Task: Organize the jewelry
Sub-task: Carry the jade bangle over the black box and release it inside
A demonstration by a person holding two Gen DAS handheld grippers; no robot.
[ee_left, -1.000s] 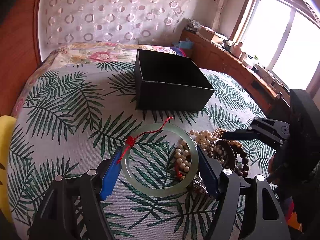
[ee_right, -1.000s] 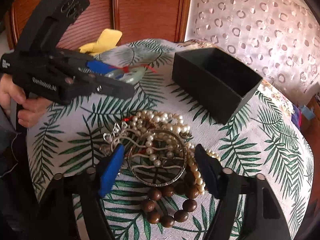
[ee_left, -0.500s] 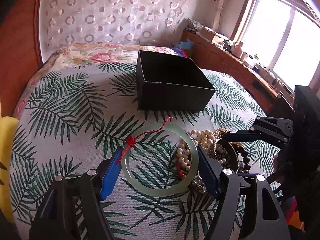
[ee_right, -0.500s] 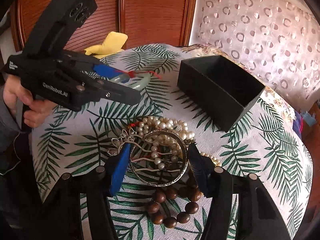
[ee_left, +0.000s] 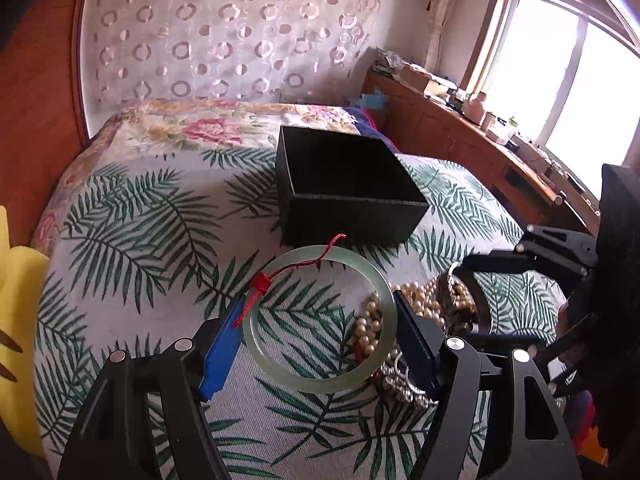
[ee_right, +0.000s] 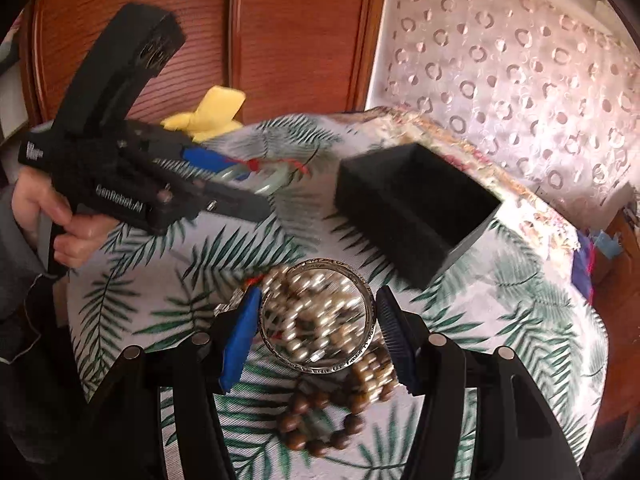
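A: Where do things stand with the box [ee_left: 348, 184]?

B: It sits open on the leaf-print cover [ee_left: 152, 232], nothing visible inside. Both pickups look made, so I judge the step in hand is carrying the first pieces over.

A: What has the left gripper [ee_left: 318, 322] got?

B: Its fingers are clamped across the jade bangle [ee_left: 320, 384], one on each outer edge. The bangle is just in front of the box, with its red cord [ee_left: 296, 266] trailing toward the box wall. In the right view it seems lifted off the cover.

A: And the right gripper [ee_right: 318, 326]?

B: Closed around the silver bangle [ee_right: 320, 364], also in front of the box, a bit farther back, above the heap of pearls [ee_left: 416, 300] and wooden beads [ee_right: 320, 428]. That view is blurred, so I cannot tell if any strand is snagged on it.

A: Next move?

B: Probably bring each bangle over the box opening, one hand at a time so the grippers do not collide, lower inside the walls, then release. Watch the cord catching on the rim.
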